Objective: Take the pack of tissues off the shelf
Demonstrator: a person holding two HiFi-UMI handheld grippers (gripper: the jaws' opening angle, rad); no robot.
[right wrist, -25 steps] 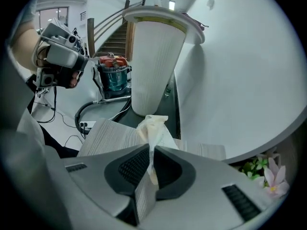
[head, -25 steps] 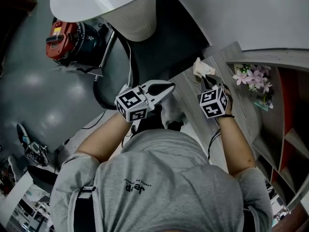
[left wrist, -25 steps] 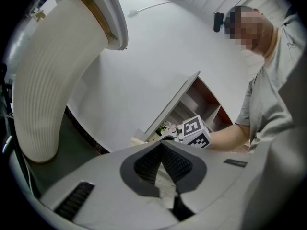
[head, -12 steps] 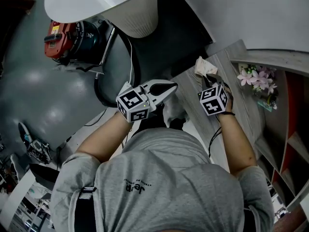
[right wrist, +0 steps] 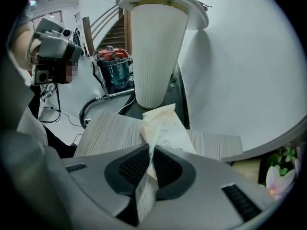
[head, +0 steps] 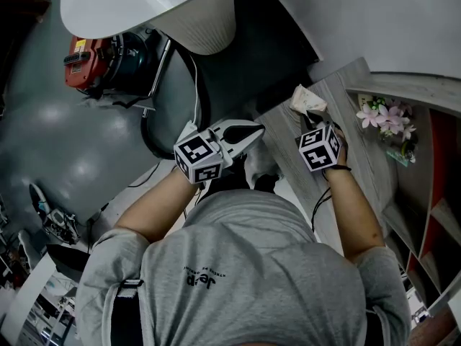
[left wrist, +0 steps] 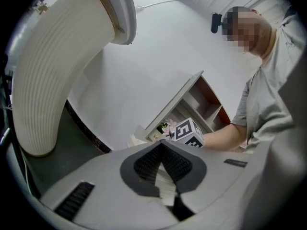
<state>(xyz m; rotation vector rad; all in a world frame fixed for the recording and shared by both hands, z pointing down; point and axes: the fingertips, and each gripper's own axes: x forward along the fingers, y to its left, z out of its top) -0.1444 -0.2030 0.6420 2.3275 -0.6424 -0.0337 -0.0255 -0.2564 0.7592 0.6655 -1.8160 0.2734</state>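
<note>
Right claw (right wrist: 151, 152): clenched on the pack of tissues (right wrist: 163, 123), its two pads pinching the pack's near edge; the claw points steeply down at the counter (right wrist: 105, 128).
Pack of tissues: a pale, crumpled soft pack sticking out of the claw tips toward twelve o'clock in the right gripper view, above the wood-grain top. Whether its far end touches the surface cannot be told.
Counter: grey wood-grain, running under the right claw (head: 311, 117) and the pack (head: 306, 99) in the head view.
Left claw (left wrist: 163, 145): pads closed on each other, gripping nothing. In the head view it (head: 252, 130) is held roughly level at nine o'clock of the right claw, just off the counter's edge.
Flowers (head: 389, 117): pink and white, at three o'clock of the right claw.
Shelf (head: 425, 186): open compartments with a red back, at four o'clock.
Column (right wrist: 153, 56): white and ribbed under a round white top, at twelve o'clock beyond the counter.
Vacuum cleaner (head: 101, 60): red and teal, on the grey floor at ten o'clock of the left claw.
</note>
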